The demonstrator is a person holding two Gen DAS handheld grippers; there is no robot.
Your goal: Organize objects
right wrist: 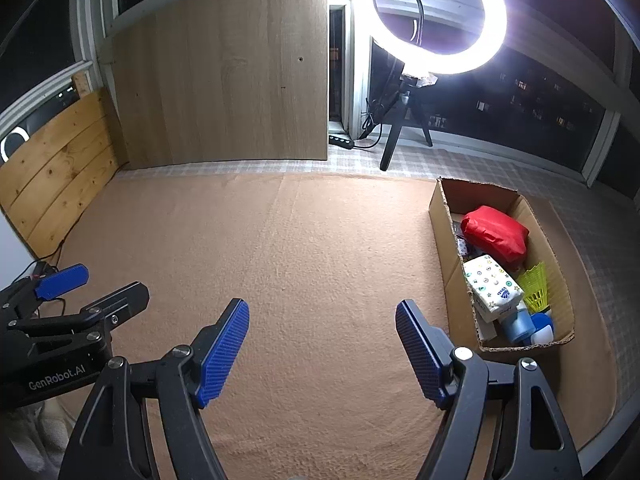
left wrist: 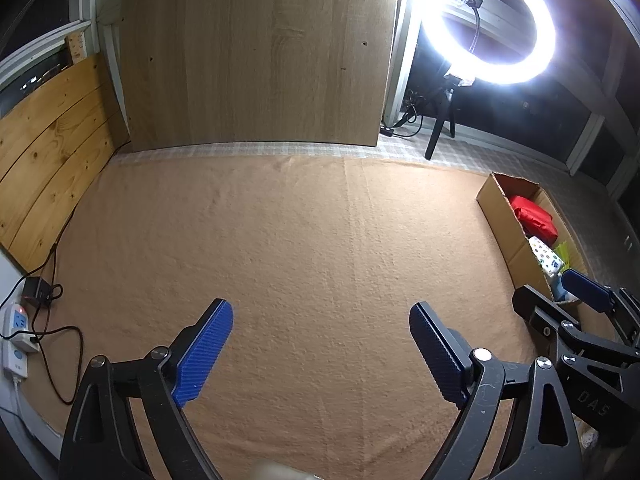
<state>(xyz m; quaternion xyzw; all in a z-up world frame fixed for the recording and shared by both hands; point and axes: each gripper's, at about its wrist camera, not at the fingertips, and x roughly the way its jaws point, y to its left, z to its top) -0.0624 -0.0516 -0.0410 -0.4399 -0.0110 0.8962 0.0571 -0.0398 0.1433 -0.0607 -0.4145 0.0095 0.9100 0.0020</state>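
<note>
A cardboard box (right wrist: 442, 216) stands on the orange cloth at the right; it also shows in the left wrist view (left wrist: 496, 208). It holds a red pouch (right wrist: 494, 232), a patterned tissue pack (right wrist: 494, 286), a yellow shuttlecock (right wrist: 536, 284), a blue cylinder (right wrist: 518, 324) and a blue-and-white round item (right wrist: 544, 330). My left gripper (left wrist: 320, 320) is open and empty above the cloth. My right gripper (right wrist: 322, 318) is open and empty, just left of the box. Each gripper shows at the edge of the other's view.
An orange cloth (right wrist: 300, 248) covers the table. A wooden board (right wrist: 224, 68) stands at the back and pine planks (right wrist: 56, 160) at the left. A ring light on a tripod (right wrist: 436, 16) stands at the back right. A power strip (left wrist: 16, 336) and cables lie at the left edge.
</note>
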